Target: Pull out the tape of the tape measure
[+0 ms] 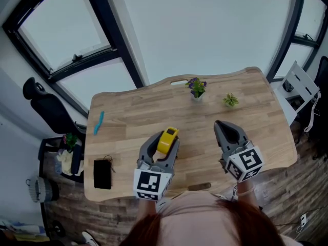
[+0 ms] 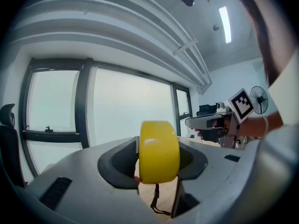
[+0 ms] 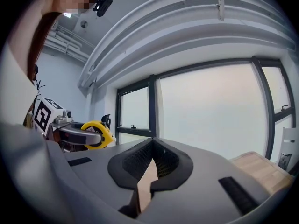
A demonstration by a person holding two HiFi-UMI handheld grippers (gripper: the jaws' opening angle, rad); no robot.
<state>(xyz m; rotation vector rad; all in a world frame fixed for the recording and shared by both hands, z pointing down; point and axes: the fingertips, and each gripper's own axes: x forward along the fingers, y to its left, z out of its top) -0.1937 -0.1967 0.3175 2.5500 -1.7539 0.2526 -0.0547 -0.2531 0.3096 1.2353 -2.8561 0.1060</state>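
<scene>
Right, the yellow tape measure (image 2: 159, 157) is clamped edge-on between the left gripper (image 1: 165, 143) fingers, held over the counter (image 1: 133, 111) near its front edge. The case looks like rigid, smooth, rounded plastic, probably light. It will likely twist in the grip once the blade spring pulls back, so hold firm. Best grab point is the hook at the blade end, which is not visible here; only a dark strap (image 2: 156, 202) hangs under the case. The right gripper (image 1: 221, 127) sits right of the tape measure, apart, fingers clenched on nothing. Beyond the tape measure are two small pots, one with a purple-flowered plant (image 1: 196, 87) and one with a green sprig (image 1: 230, 100). Left of it lies a black pouch (image 1: 102, 173), contents unseen.
</scene>
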